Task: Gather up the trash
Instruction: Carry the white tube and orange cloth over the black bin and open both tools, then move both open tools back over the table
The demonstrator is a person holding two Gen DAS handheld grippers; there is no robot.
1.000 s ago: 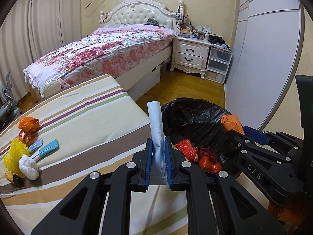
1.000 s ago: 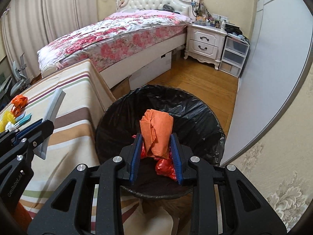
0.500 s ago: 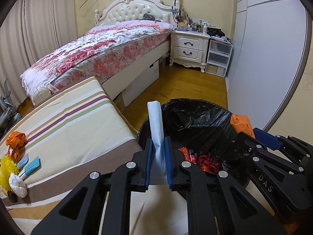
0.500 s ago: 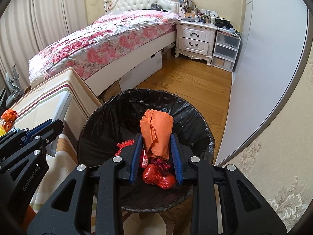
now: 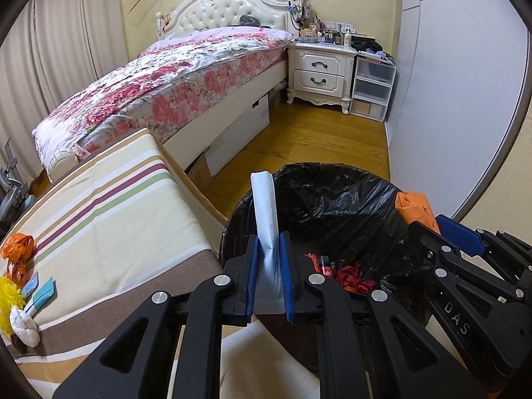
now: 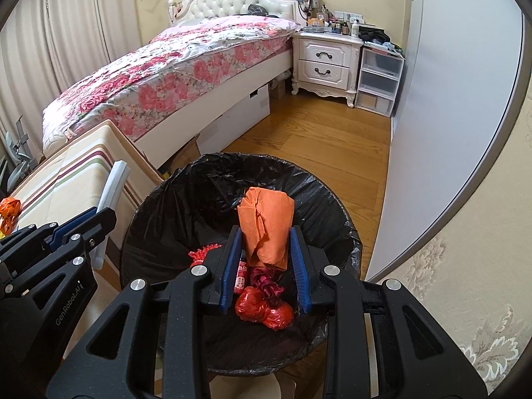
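Bed [image 5: 186, 76] with floral cover, at the far wall; white nightstand [image 5: 321, 69] beside its head, clear drawer unit [image 5: 372, 89] next to that.

Striped low surface [image 5: 109, 229], near left, butting against the bin.

Trash bin [image 6: 186, 199], black liner, standing on the wooden floor between the striped surface and the grey wall panel. Inside: red crumpled bags [image 6: 264, 307] and red netting [image 6: 199, 254], with a small red item beside them, too blurred to identify.

Left gripper [image 5: 268, 242]: blue pads pressed together on a flat white packet [image 5: 264, 206], which stands upright above the bin's near-left rim.

Right gripper [image 6: 266, 249]: pads pinching a crumpled orange paper wad [image 6: 266, 226], held over the bin's open middle.

Loose litter at the striped surface's left edge: orange wrapper [image 5: 18, 244], yellow spiky ball [image 5: 8, 296], blue packets [image 5: 43, 294], white wad [image 5: 23, 327].
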